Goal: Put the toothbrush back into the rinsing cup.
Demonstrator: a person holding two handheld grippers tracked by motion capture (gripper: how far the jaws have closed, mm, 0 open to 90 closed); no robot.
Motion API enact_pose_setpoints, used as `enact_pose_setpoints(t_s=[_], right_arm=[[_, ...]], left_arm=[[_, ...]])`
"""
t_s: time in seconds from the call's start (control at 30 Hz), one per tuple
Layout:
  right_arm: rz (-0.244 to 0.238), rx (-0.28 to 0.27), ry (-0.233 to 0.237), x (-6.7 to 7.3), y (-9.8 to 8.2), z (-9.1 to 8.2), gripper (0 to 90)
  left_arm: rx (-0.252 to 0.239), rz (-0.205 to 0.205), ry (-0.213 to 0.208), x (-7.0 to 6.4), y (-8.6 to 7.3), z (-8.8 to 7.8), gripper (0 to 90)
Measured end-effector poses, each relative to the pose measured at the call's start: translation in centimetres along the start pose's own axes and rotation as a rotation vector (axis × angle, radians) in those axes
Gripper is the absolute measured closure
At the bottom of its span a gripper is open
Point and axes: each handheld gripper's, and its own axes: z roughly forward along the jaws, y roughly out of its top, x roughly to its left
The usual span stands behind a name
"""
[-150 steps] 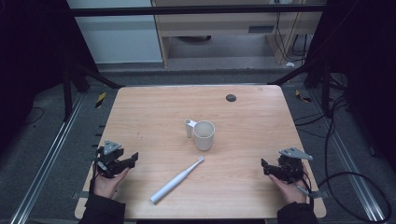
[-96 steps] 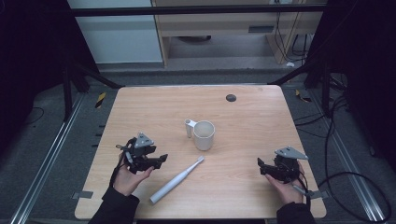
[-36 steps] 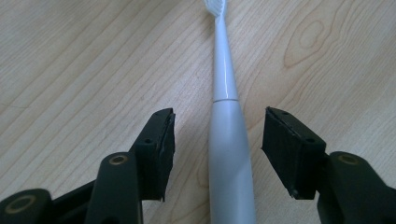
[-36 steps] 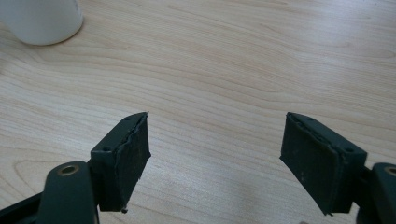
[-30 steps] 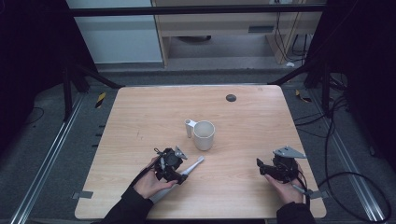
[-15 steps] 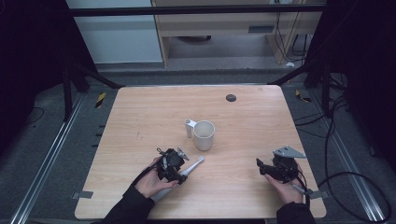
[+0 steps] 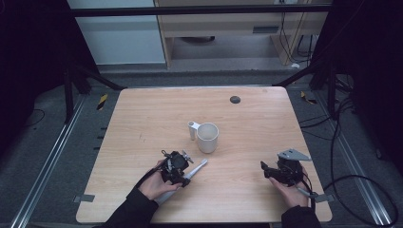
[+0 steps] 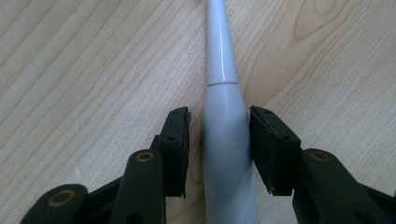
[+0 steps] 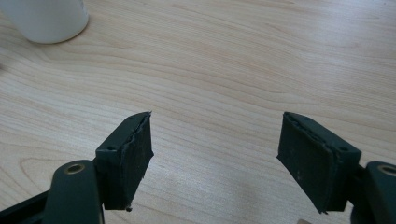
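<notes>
Setting: a pale wooden table (image 7: 142,118) in a dim room, with dark floor, cables and metal rails around it.

High view, objects: a white mug (image 7: 207,137) stands near the table's middle. A grey-white electric toothbrush (image 7: 197,167) lies flat, slanting from near the mug toward the person's left hand.

High view, hands: the left gripper (image 7: 175,167) sits over the toothbrush's thick body. The right gripper (image 7: 280,172) rests near the table's right edge, well apart from both objects.

Left gripper view: the toothbrush (image 8: 226,140) runs straight up between the two black jaws, at the spot where the thick handle tapers toward the thin neck. The jaws have just been closing on it. The right pad looks to be touching the handle; a thin gap shows at the left pad, so this is not yet a firm pinch.

Right gripper view: the jaws are spread wide over bare wood, with the mug (image 9: 46,18) at the upper left corner.

Handling judgement: the toothbrush looks stiff, fairly light, smooth and rounded, so it may roll or slip. The thick handle is the safer place to grip than the narrow neck.
</notes>
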Motion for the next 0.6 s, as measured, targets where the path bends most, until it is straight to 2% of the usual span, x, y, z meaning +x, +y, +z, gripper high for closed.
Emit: enact_pose_setpoints(t_s=[0.37,0.47,0.6], right_arm=[[-0.001,0.0,-0.001,-0.01,0.01,0.0,26.0],[-0.004,-0.001,-0.001,-0.04,0.0,0.0,26.0],[-0.004,0.0,-0.001,-0.04,0.01,0.01,26.0]], left_arm=[[0.013,-0.008,0.002,0.15,0.17,0.01,62.7],[0.011,-0.022,-0.008,0.27,0.18,0.0,64.6],[0.014,-0.022,-0.011,0.3,0.19,-0.03,66.4]])
